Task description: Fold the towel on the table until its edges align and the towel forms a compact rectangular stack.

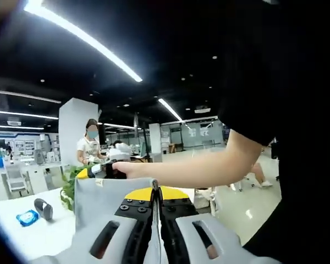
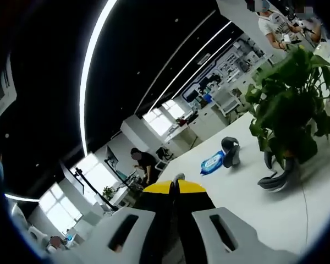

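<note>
Left gripper view: left gripper jaws closed, pinching grey towel held up off white table | right gripper clamps far top corner | top edge spans the two, fold pending

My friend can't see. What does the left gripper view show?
The left tool is shut on a grey towel, held up in front. A person's arm reaches across to the right tool at the towel's top edge, above a white table.
</note>
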The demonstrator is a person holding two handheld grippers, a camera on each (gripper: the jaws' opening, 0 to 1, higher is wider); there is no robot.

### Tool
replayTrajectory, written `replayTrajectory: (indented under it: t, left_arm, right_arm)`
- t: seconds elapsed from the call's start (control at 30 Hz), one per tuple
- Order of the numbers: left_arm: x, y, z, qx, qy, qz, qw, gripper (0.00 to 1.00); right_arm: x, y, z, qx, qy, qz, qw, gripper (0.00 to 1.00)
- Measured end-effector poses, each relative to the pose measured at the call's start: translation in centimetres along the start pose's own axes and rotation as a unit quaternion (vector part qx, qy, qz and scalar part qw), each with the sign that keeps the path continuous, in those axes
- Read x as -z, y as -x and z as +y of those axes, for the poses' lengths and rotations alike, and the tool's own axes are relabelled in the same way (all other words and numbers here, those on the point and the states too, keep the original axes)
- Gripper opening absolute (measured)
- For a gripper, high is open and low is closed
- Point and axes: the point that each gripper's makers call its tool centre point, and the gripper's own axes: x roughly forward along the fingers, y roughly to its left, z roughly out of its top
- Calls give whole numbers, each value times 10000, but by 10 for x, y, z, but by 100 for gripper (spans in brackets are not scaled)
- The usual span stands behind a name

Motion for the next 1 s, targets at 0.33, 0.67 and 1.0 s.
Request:
replayTrajectory:
  t: [0.33,0.67,1.0]
  left_arm:
    - [-14,71,37,-980,-630,53,9932,3]
    - [3,150,75,-1874,-535,343,9802,3]
    - [34,205,92,-2579,-162,694,9635,3]
  right_arm:
    - [16,-38,43,-582,-575,37,9966,0]
    - [56,-107,110,-870,-244,295,9955,0]
    - [97,-144,118,-966,-147,896,9912,0]
